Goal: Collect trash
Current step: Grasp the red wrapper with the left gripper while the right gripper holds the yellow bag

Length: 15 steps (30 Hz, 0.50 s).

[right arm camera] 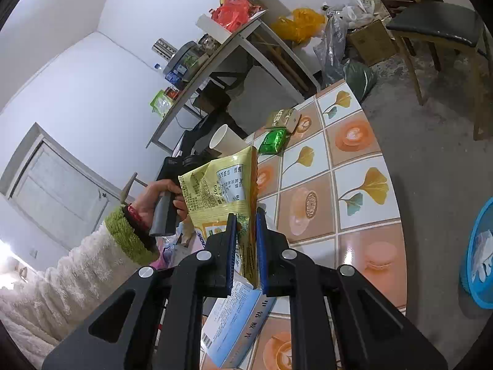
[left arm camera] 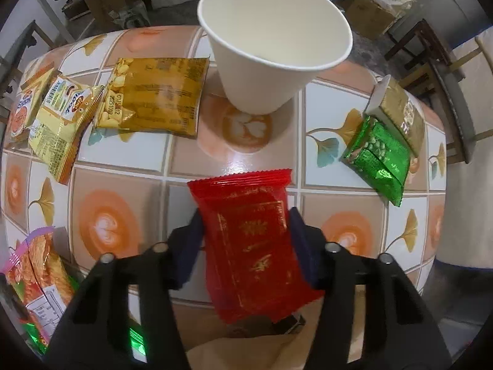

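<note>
My left gripper (left arm camera: 246, 215) is shut on a red snack wrapper (left arm camera: 252, 240) and holds it above the tiled table (left arm camera: 123, 185). A white paper cup (left arm camera: 271, 49) stands upright just beyond it. My right gripper (right arm camera: 246, 215) is shut on a yellow snack bag (right arm camera: 222, 191) and holds it up above the table's edge (right arm camera: 397, 215). The left hand and its gripper handle (right arm camera: 166, 203) show behind the bag, with the cup (right arm camera: 225, 141) past them.
On the table lie a gold packet (left arm camera: 154, 98), yellow packets (left arm camera: 58, 123) at left, a green packet (left arm camera: 379, 157) and an olive box (left arm camera: 400, 114) at right, an orange packet (left arm camera: 40, 268) near left. A blue-white box (right arm camera: 240, 317) lies below the right gripper. A blue bin (right arm camera: 480, 256) stands on the floor at right, a chair (right arm camera: 437, 30) beyond.
</note>
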Tool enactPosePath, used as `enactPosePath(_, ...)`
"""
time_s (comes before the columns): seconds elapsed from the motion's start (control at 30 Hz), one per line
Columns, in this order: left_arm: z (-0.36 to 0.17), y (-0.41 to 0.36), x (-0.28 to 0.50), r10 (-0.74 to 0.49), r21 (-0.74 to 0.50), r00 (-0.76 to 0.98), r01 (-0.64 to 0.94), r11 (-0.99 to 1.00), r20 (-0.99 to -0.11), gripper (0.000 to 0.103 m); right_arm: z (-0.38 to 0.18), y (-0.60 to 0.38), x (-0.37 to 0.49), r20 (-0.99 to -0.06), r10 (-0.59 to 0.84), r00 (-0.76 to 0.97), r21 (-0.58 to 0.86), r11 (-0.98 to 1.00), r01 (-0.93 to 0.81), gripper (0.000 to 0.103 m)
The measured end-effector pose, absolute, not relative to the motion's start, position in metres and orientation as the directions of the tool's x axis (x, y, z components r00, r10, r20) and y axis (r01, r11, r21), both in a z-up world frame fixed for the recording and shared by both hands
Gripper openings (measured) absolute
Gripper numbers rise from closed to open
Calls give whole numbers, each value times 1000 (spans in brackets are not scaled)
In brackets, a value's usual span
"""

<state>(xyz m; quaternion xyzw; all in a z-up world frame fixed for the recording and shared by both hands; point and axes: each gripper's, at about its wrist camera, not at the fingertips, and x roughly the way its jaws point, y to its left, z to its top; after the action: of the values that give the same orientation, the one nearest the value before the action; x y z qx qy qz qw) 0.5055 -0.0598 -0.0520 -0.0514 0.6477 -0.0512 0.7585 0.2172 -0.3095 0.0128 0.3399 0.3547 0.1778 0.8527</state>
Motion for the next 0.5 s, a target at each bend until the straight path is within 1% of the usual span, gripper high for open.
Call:
enactPosePath(0.03, -51, -59, 505, -155, -156, 160, 5, 988, -975, 45, 13, -310, 217, -483, 543, 687, 705, 706, -61, 13)
enactPosePath(0.07, -48, -58, 503, -165, -168, 170, 0, 986, -971, 40, 14, -311, 216, -484, 541, 688, 705, 707, -60, 13)
enactPosePath(0.1, -48, -52, 504, -165, -168, 177, 0, 986, -970, 36, 14, -311, 216, -486, 539, 688, 704, 708, -57, 13)
enactPosePath(0.2, -42, -45, 497, -162, -162, 210, 15, 987, -964, 28, 14, -312, 212, -492, 533, 689, 700, 713, -52, 13)
enactPosePath(0.3, -29, -42, 489, -169, -166, 248, 31, 986, -954, 22, 14, -313, 210, -487, 535, 690, 706, 706, -49, 13)
enactPosePath(0.5, 20, -23, 455, -176, -160, 379, 72, 984, -909, 20, 19, -313, 205, -481, 529, 699, 702, 710, -54, 13)
